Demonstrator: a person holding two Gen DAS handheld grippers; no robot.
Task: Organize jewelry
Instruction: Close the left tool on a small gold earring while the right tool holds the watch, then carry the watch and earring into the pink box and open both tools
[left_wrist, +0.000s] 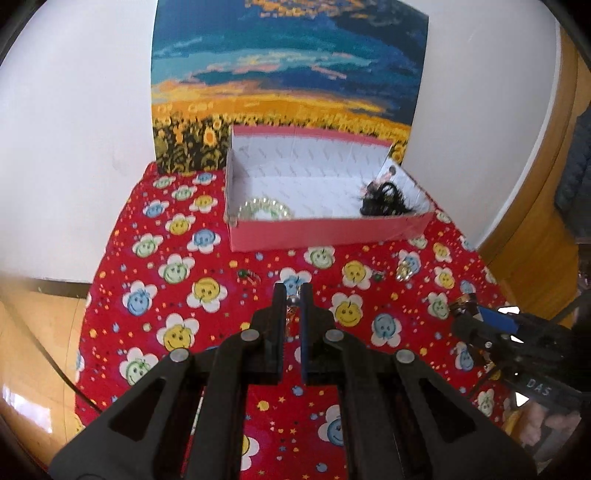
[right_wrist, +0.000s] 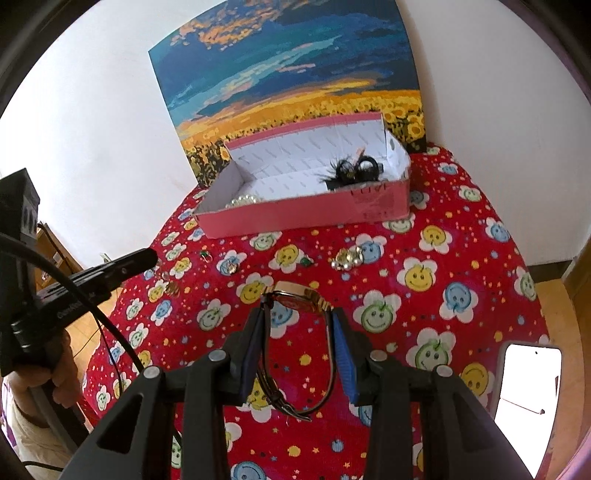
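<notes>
My left gripper (left_wrist: 293, 292) is shut on a small dangling earring (left_wrist: 291, 314), held above the red flowered cloth (left_wrist: 155, 229). In the right wrist view the left gripper (right_wrist: 147, 256) shows at the left with the earring (right_wrist: 170, 287) hanging below its tip. My right gripper (right_wrist: 300, 314) is shut on a gold watch (right_wrist: 295, 293) with a red face; its dark strap loops back between the fingers. A pink box (left_wrist: 325, 230) (right_wrist: 295, 218) stands at the back. It holds a pearl bracelet (left_wrist: 264, 208) (right_wrist: 245, 200) and black hair ties (left_wrist: 384, 201) (right_wrist: 354, 170).
Loose pieces lie on the cloth before the box: a green ring (left_wrist: 247, 275) (right_wrist: 205, 254), a crystal cluster (left_wrist: 404, 271) (right_wrist: 347, 258), a small green stud (right_wrist: 306, 261). A phone (right_wrist: 528, 398) with a lit screen lies at the right. A sunflower painting (left_wrist: 288, 74) leans on the wall.
</notes>
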